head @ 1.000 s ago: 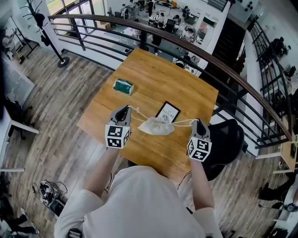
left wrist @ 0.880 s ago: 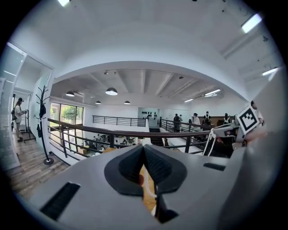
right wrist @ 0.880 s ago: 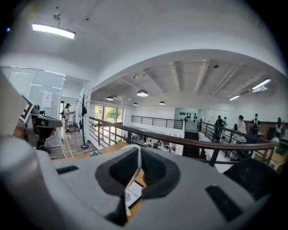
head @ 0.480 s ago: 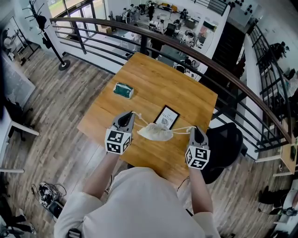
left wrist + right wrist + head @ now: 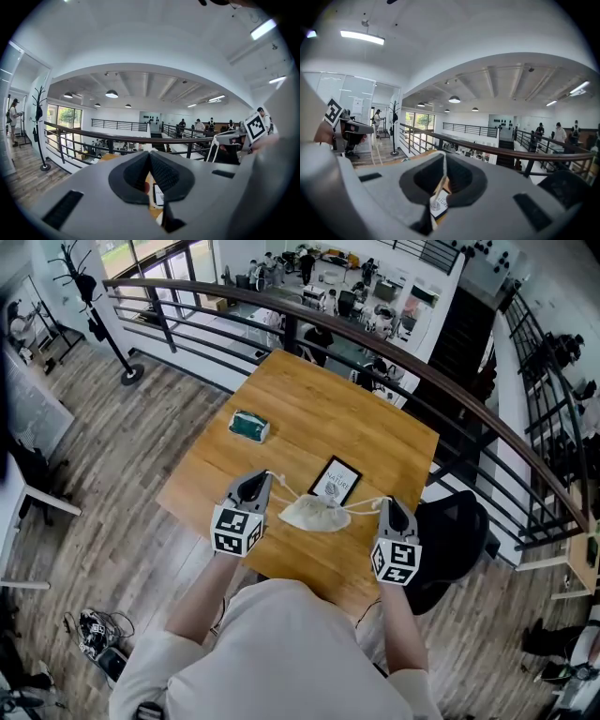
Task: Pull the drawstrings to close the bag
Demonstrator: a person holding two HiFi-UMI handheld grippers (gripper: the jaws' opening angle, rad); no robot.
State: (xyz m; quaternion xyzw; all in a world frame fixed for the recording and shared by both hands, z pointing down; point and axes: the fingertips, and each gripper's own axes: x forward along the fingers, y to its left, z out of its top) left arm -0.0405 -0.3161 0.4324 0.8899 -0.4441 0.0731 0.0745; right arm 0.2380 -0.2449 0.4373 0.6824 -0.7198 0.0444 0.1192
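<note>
Wooden table (image 5: 319,399), seen from the head view: a green pack (image 5: 248,426) lies near its left edge and a black-framed card (image 5: 336,481) nearer the middle. The white bag (image 5: 317,513) sits between the two grippers over the near part of the table, just in front of the card. We cannot tell whether it rests on the wood or hangs clear.

The left drawstring (image 5: 281,488) runs from the bag to the tip of the left gripper (image 5: 257,482). The right drawstring (image 5: 366,505) runs to the right gripper (image 5: 388,509).

The head view does not resolve the jaws, so we read them from the gripper views.
- **Right gripper view:** the jaws are closed on the white cord, which passes down between the pads. The card shows below it.
- **Left gripper view:** the jaws are pressed together at the tip. We cannot make out the cord between them here, and only the head view shows it ending there.

Each gripper view catches the other gripper's marker cube at its edge. Neither shows the bag.
</note>
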